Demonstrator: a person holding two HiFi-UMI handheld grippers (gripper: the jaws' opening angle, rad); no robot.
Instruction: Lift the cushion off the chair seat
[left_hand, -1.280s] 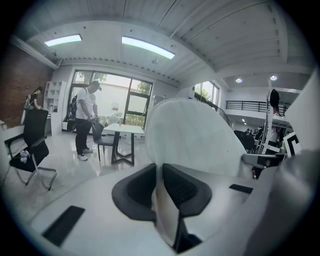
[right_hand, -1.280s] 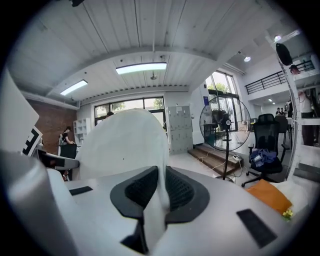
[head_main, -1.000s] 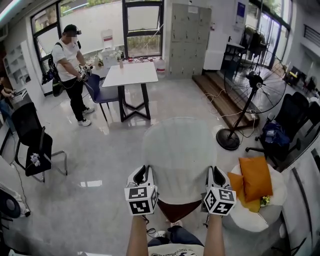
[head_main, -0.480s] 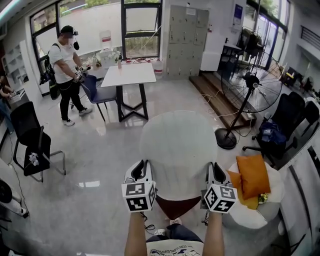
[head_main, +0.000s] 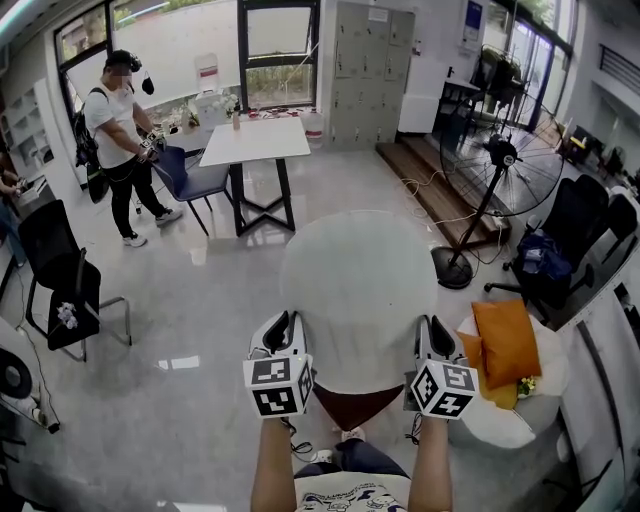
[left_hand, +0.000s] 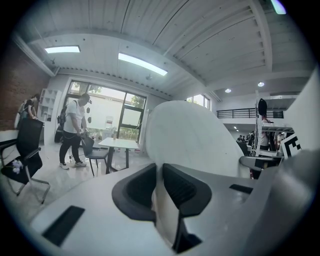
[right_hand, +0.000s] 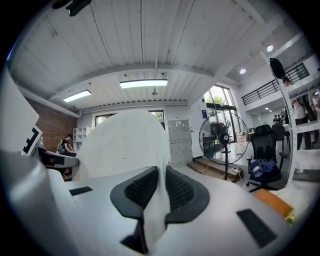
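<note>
Head view: the round white cushion (head_main: 360, 290) is up in front of me, clear of the dark red chair seat (head_main: 355, 408), which shows just below its near edge. I have it by that near rim with both tools, the left gripper (head_main: 283, 330) and the right gripper (head_main: 432, 338) well apart, one on each side of the middle.

In the left gripper view the fingers (left_hand: 182, 187) stand narrow, pinched on a thin fold of the cushion's edge. The rest of the cushion (left_hand: 195, 140) swells out ahead of them. The right gripper view shows the same thing: its fingers (right_hand: 180, 189) are closed on the white rim, with the cushion body (right_hand: 125, 145) rising beyond.

My read is that it is light. It hangs out from two small bites at one edge without drooping much, so the filling seems to have some body, though the rim squashes down nearly flat between the pads. It is soft rather than fragile. The cover looks smooth, so I would expect it to creep out of a shallow pinch if swung. The best hold seems to be what I have: deep on the rim, wide apart, so it cannot fold or twist between the two grips.
</note>
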